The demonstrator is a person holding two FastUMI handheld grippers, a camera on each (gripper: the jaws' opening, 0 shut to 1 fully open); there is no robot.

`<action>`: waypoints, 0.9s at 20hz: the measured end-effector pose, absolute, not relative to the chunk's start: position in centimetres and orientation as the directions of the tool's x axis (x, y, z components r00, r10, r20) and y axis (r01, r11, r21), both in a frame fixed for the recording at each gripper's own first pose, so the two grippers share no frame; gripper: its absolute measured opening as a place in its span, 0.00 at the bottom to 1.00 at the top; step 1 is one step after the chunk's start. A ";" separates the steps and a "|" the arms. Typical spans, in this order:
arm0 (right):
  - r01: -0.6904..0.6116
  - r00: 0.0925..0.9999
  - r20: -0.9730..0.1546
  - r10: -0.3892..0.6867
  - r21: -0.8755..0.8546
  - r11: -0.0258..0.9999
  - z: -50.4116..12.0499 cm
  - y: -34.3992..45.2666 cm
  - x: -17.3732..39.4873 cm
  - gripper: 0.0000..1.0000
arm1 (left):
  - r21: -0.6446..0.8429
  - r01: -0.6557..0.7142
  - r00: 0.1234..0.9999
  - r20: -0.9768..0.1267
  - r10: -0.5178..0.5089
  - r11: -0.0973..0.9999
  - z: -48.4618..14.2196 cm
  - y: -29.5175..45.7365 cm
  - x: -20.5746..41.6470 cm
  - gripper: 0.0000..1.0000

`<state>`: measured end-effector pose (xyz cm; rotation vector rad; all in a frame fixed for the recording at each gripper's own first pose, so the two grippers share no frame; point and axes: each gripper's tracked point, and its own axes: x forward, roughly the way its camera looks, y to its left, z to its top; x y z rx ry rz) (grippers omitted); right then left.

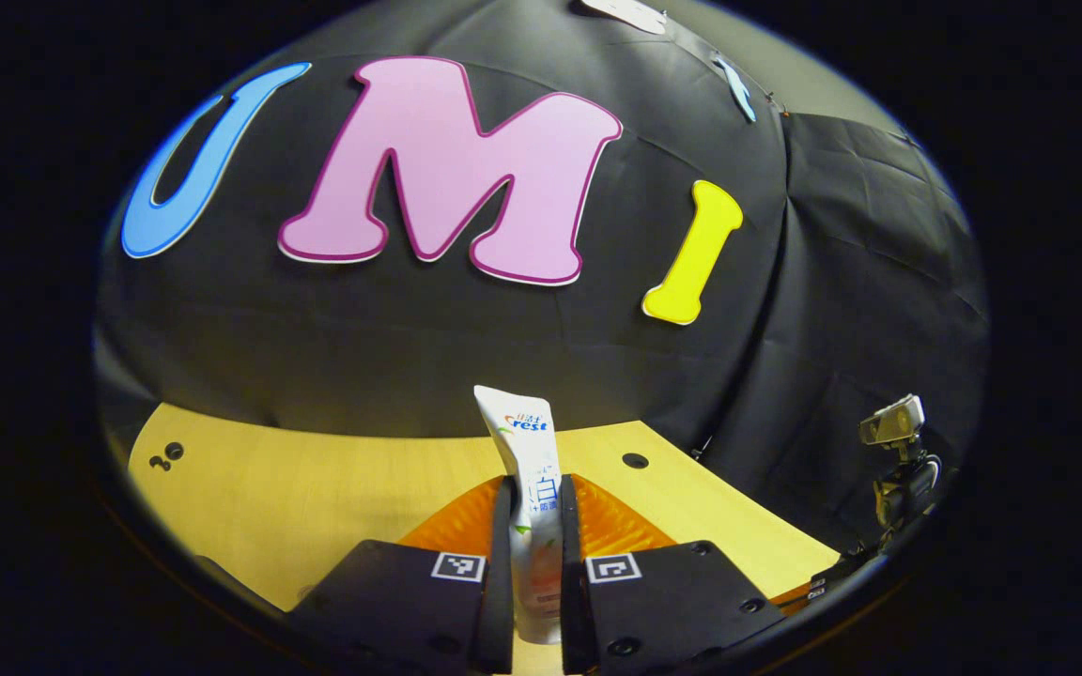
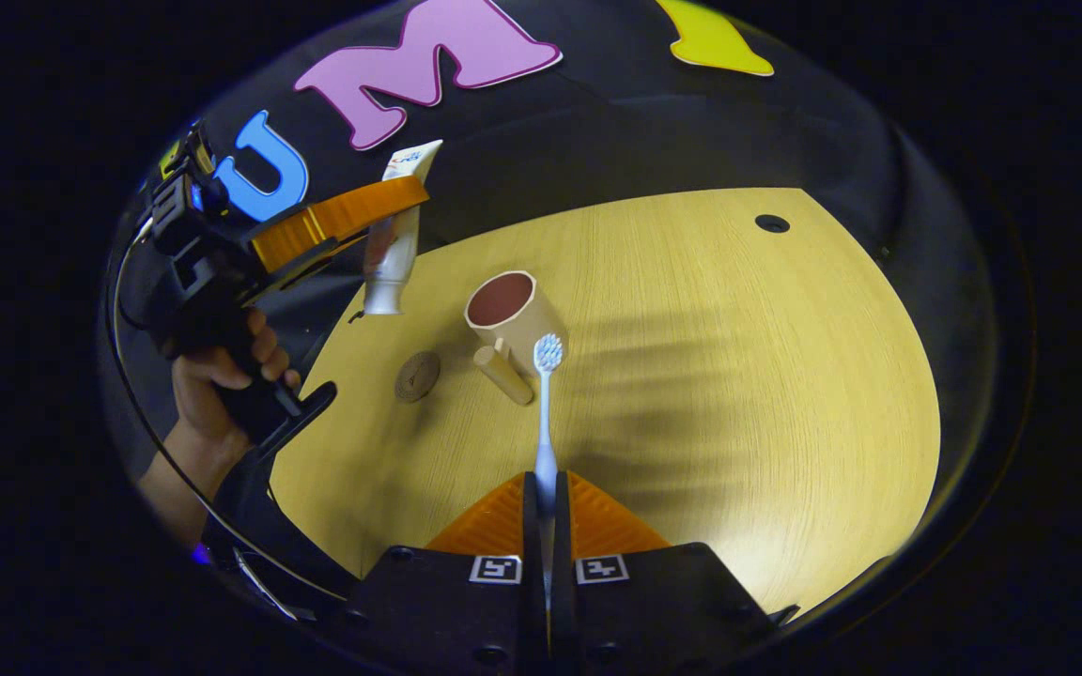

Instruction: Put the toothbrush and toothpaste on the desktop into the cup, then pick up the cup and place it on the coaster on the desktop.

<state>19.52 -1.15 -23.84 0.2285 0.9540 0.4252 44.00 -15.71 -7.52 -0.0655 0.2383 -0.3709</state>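
Farther off, right gripper view: cup (image 2: 513, 314), coaster (image 2: 417, 376), apparently apart.

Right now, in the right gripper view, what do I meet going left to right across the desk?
Hand holding the left tongs → coaster → cup → toothbrush in the right tongs.

A light wood-grain desktop (image 2: 738, 376) with a rounded edge stands against the booth's black cloth wall (image 1: 466, 347), which hangs in creases and folds at a corner seam. Small dark round holes (image 2: 772, 223) are set into the desktop near its far edge. Soft shadows fall in bands across the wood under overhead light.
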 end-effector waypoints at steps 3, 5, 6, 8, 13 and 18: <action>-0.241 0.499 -0.747 0.439 0.367 0.899 -24.9 -2.1 20.5 0.06 | -0.076 0.372 0.895 -0.235 -0.379 0.925 -10.0 -16.8 46.4 0.25; -0.226 0.498 -0.747 0.441 0.380 0.897 -25.3 -1.9 21.8 0.06 | -0.112 0.378 0.890 -0.229 -0.394 0.919 -11.4 -17.6 48.1 0.25; -0.221 0.504 -0.740 0.444 0.387 0.895 -25.3 -1.8 22.5 0.06 | -0.121 0.379 0.890 -0.223 -0.397 0.917 -12.0 -17.6 48.5 0.25; -0.217 0.519 -0.730 0.445 0.391 0.894 -25.1 -1.7 23.6 0.06 | -0.109 0.373 0.896 -0.214 -0.388 0.921 -13.2 -17.4 49.4 0.25; -0.235 0.508 -0.731 0.456 0.392 0.889 -25.9 -1.7 24.0 0.06 | -0.057 0.372 0.899 -0.227 -0.375 0.927 -15.6 -16.0 49.6 0.26; -0.250 0.569 -0.660 0.490 0.429 0.868 -25.4 -1.5 26.8 0.06 | -0.014 0.364 0.911 -0.205 -0.359 0.931 -16.7 -15.1 48.4 0.30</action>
